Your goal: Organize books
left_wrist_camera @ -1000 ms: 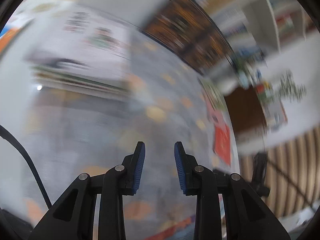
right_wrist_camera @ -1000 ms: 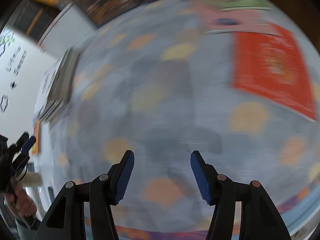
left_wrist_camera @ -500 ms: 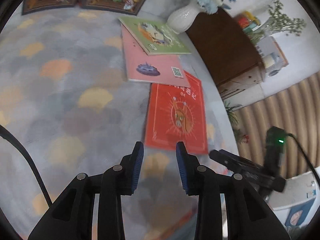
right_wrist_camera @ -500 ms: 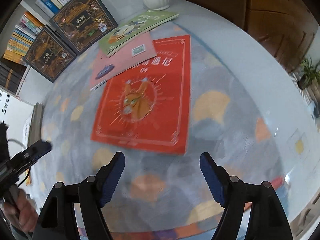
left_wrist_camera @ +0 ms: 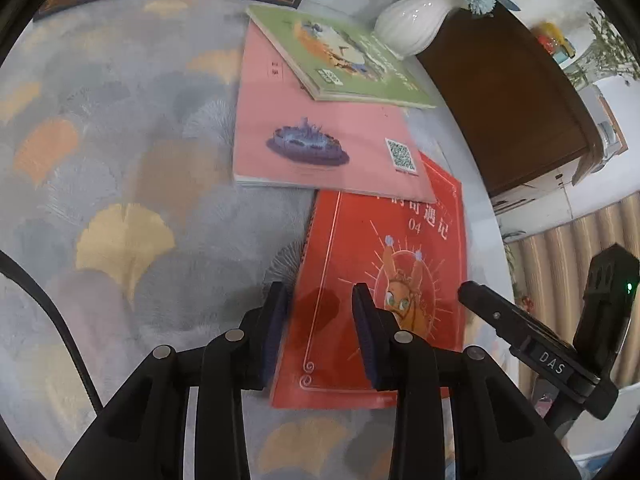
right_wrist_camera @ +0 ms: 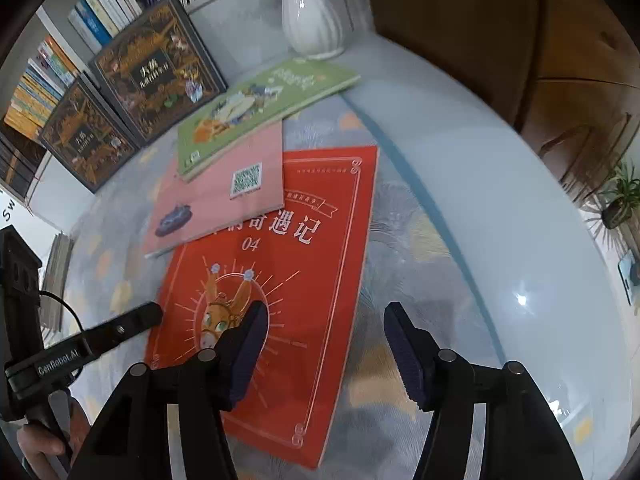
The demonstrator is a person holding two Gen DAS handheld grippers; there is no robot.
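while the red book (right_wrist_camera: 280,280) lies flat on the patterned mat (left_wrist_camera: 120,200), its long axis runs away from both cameras, title end tucked under the pink book (left_wrist_camera: 320,148), which the green book (left_wrist_camera: 340,60) overlaps in turn. the left gripper (left_wrist_camera: 320,320) hovers part open, empty, over its near left edge. the right gripper (right_wrist_camera: 324,344) gapes wide, empty, over its near right edge.
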